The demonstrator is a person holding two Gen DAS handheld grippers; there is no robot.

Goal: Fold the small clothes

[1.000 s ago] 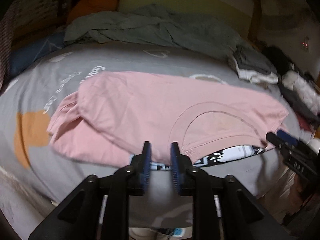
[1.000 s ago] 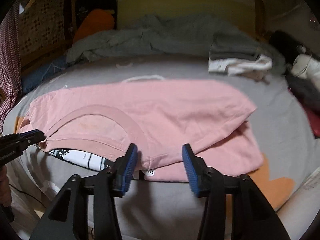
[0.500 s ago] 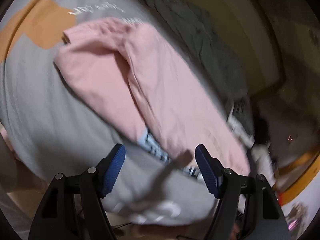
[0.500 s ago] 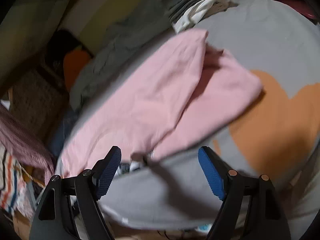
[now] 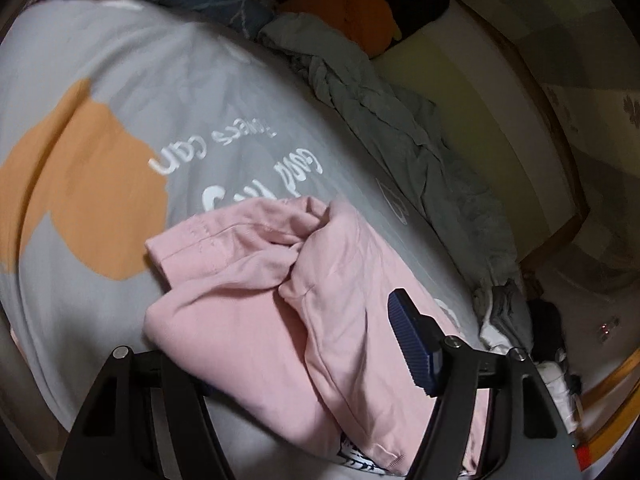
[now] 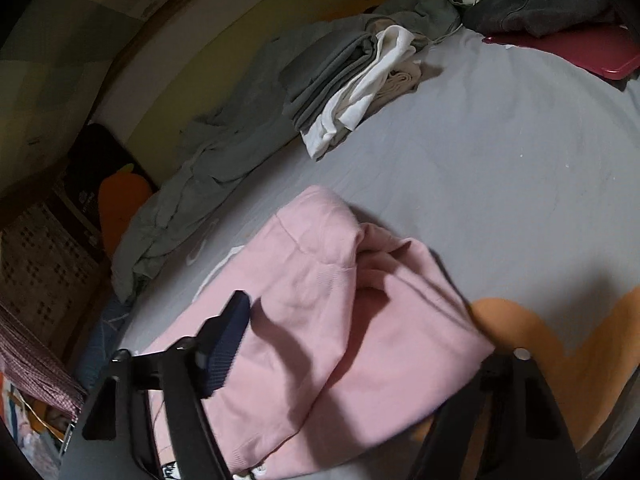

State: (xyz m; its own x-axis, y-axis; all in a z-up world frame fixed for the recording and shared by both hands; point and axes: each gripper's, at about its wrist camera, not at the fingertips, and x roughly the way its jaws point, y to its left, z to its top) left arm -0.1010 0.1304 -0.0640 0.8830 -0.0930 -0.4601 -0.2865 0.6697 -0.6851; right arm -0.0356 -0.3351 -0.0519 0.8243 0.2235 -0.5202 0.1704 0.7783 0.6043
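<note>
My left gripper (image 5: 320,312) hangs low over the bed (image 5: 120,60), pointing down at one short end of the pink garment (image 5: 240,288). Its fingers (image 5: 412,344) stand well apart. 1 blue pad shows above the cloth; the other is hidden by the pink fold, so the garment lies between them. I see no pad pressing on it.

My right gripper (image 6: 324,312) is at the opposite end of the same pink garment (image 6: 360,320). Its fingers (image 6: 224,344) are apart and closing, with the cloth between them. 1 pad sits over the fabric. The other is out of sight behind the rumpled edge, and nothing looks pinched.

The garment lies folded into a long band on the grey cover at the near edge of the bed, both ends bunched. A black-and-white printed piece (image 5: 356,454) peeks out from under its near side. 1 end rests beside the orange patch (image 5: 80,184) and just below the white lettering (image 5: 224,140).

A crumpled grey blanket (image 5: 400,120) runs along the far side of the bed. In the right wrist view, a folded stack of grey and white clothes (image 6: 352,80) sits well apart from the pink piece. A flat red thing (image 6: 580,50) lies further off.
</note>
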